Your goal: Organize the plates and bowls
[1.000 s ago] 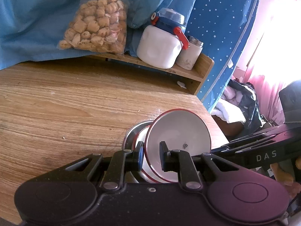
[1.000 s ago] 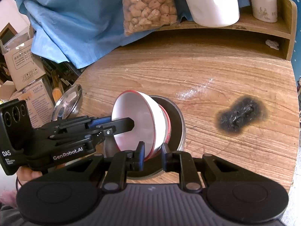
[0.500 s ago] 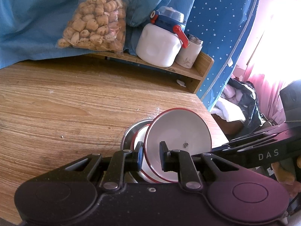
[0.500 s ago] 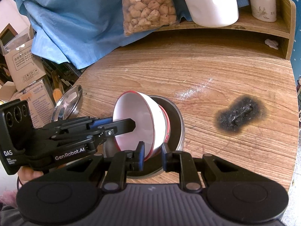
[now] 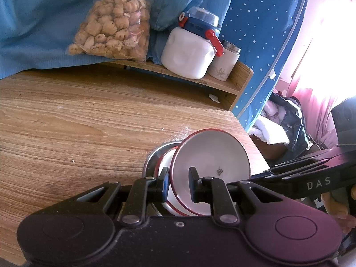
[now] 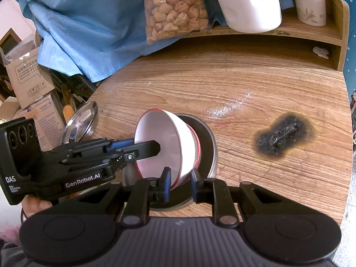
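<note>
Both grippers pinch the rim of the tilted red-rimmed white bowl (image 6: 164, 142) at frame centre, left gripper (image 5: 177, 183) and right gripper (image 6: 179, 183) nearly closed; level it squarely over the bowl beneath in the steel plate (image 6: 208, 142) before releasing.

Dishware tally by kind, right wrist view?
White red-rimmed bowls: 2, the tilted bowl and the nested bowl
Steel plates: 2, the under plate and the edge plate
Total: 4
</note>
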A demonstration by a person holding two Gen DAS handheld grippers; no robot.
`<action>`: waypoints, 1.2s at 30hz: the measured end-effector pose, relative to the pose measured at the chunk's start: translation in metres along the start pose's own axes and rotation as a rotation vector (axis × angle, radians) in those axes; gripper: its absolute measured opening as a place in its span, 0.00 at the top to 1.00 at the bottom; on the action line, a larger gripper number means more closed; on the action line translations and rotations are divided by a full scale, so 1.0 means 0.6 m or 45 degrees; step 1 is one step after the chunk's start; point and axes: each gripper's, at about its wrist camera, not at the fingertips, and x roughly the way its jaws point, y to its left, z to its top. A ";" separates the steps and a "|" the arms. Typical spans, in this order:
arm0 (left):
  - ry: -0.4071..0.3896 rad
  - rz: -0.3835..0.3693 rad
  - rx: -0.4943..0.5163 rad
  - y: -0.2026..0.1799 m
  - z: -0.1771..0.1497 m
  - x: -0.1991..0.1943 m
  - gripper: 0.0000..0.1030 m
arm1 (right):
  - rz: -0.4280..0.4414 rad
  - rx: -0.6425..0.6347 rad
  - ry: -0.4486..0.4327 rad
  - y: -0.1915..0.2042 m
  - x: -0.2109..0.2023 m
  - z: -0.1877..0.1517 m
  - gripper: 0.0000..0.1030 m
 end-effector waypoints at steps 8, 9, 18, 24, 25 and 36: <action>-0.020 0.002 -0.014 0.004 0.004 -0.006 0.80 | 0.005 0.003 -0.011 -0.003 -0.003 0.001 0.80; -0.023 0.002 -0.016 0.004 0.005 -0.007 0.80 | 0.005 0.003 -0.013 -0.004 -0.003 0.001 0.79; -0.029 -0.003 -0.030 0.006 0.006 -0.010 0.80 | 0.005 0.006 -0.019 -0.005 -0.004 0.000 0.79; -0.030 -0.018 -0.046 0.009 0.008 -0.011 0.77 | 0.003 0.008 -0.030 -0.006 -0.009 0.000 0.79; -0.031 -0.019 -0.047 0.009 0.009 -0.012 0.76 | 0.003 0.007 -0.031 -0.006 -0.010 -0.001 0.78; -0.070 -0.015 -0.048 0.011 0.014 -0.022 0.71 | 0.015 -0.007 -0.022 0.000 -0.008 -0.002 0.77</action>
